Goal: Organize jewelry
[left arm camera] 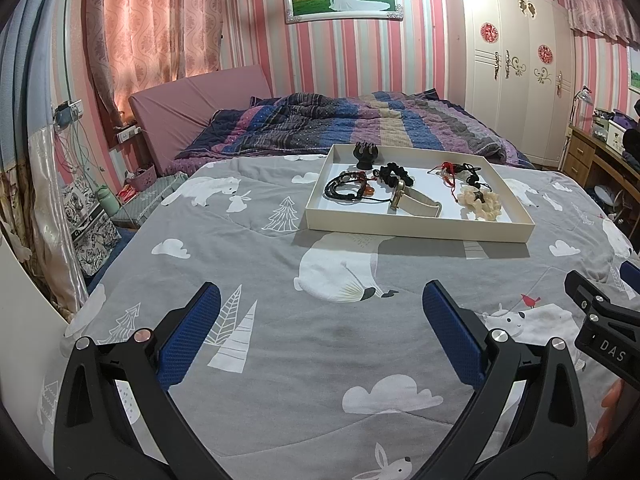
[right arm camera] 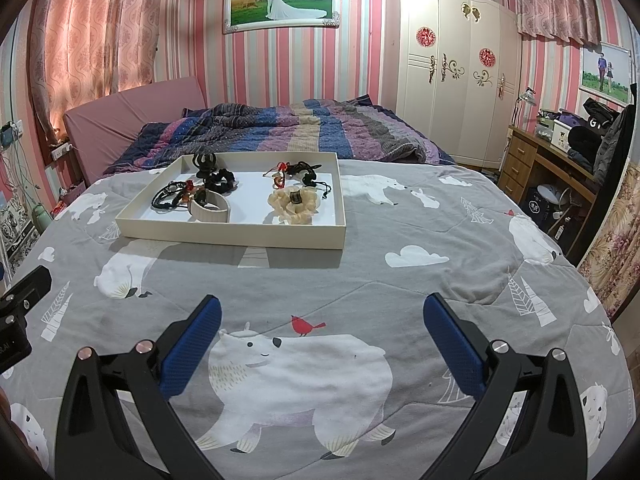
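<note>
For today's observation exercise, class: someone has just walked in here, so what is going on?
A person holds two tools over a bed, the left tool and right tool both open and empty. Ahead on the grey quilt sits a shallow white tray with a jumble of jewelry: dark bracelets, a cream scrunchie, a watch. Nothing is picked up yet.

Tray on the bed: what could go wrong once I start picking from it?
1. The tray sits on a soft quilt, so pressing down may tip it.
2. The black cords lie tangled beside the watch; lifting one may drag others.
3. Both tongs, left and right, are open and far off.
</note>
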Tool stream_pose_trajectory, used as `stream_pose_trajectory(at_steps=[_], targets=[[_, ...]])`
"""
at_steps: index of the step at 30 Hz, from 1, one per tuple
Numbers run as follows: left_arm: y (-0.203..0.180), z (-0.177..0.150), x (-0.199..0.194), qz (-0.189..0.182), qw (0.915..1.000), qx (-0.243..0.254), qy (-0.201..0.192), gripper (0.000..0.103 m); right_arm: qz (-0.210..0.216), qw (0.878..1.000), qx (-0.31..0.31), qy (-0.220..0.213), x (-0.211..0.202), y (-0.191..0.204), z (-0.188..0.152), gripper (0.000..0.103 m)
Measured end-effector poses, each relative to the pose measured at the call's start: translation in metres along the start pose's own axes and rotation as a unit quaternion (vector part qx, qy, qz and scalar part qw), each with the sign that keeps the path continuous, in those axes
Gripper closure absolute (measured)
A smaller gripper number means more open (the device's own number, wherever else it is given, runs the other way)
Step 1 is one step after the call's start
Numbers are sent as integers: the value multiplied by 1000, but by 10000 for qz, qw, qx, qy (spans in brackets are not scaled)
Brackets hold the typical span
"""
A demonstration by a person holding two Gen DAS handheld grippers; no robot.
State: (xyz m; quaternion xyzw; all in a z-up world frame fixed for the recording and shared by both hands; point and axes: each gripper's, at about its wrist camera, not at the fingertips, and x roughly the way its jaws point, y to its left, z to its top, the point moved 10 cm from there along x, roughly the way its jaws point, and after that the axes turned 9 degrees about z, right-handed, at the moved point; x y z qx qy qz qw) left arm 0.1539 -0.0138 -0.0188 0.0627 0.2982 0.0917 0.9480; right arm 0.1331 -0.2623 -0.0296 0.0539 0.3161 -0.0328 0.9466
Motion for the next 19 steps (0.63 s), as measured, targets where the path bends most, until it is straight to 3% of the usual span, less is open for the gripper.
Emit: stream_pose_trajectory(at_steps=[19], targets=[[3,-3,2,15,9999,-48,114,3,-3,10000,-3,6,0,0,0,2]])
